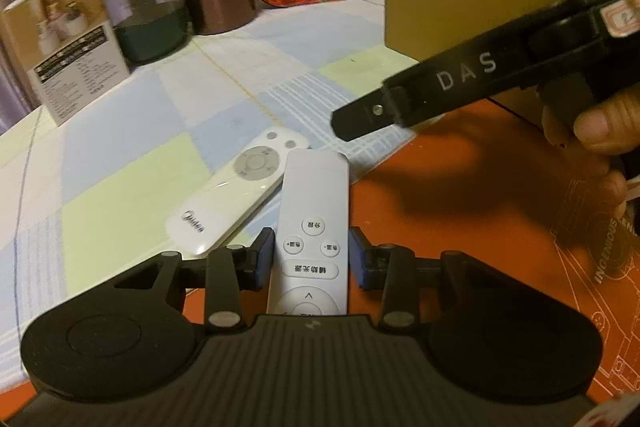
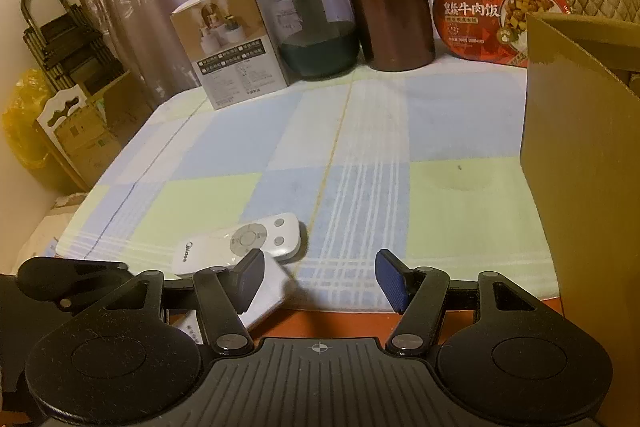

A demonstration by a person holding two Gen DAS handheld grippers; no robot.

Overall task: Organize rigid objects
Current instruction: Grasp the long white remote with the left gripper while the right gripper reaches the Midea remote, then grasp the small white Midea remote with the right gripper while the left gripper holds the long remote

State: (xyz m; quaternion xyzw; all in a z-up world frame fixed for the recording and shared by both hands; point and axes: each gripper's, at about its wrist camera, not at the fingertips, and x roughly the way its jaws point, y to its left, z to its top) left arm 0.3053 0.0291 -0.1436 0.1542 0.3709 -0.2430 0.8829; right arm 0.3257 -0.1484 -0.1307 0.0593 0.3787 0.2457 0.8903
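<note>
A white rectangular remote (image 1: 310,239) lies between the blue pads of my left gripper (image 1: 312,257), which is closed onto its sides. A second, rounded white remote (image 1: 236,189) lies just left of it on the checked cloth; it also shows in the right wrist view (image 2: 244,241). My right gripper (image 2: 320,279) is open and empty, hovering above the table's front edge; it also shows in the left wrist view (image 1: 400,103) at the right. The held remote's end (image 2: 266,301) shows behind the right gripper's left finger.
An open cardboard box (image 2: 580,155) stands at the right. At the back stand a white printed carton (image 2: 232,43), a green glass jar (image 2: 316,27), a brown metal canister (image 2: 388,3) and a red meal box (image 2: 496,19). An orange mat (image 1: 460,211) covers the near table.
</note>
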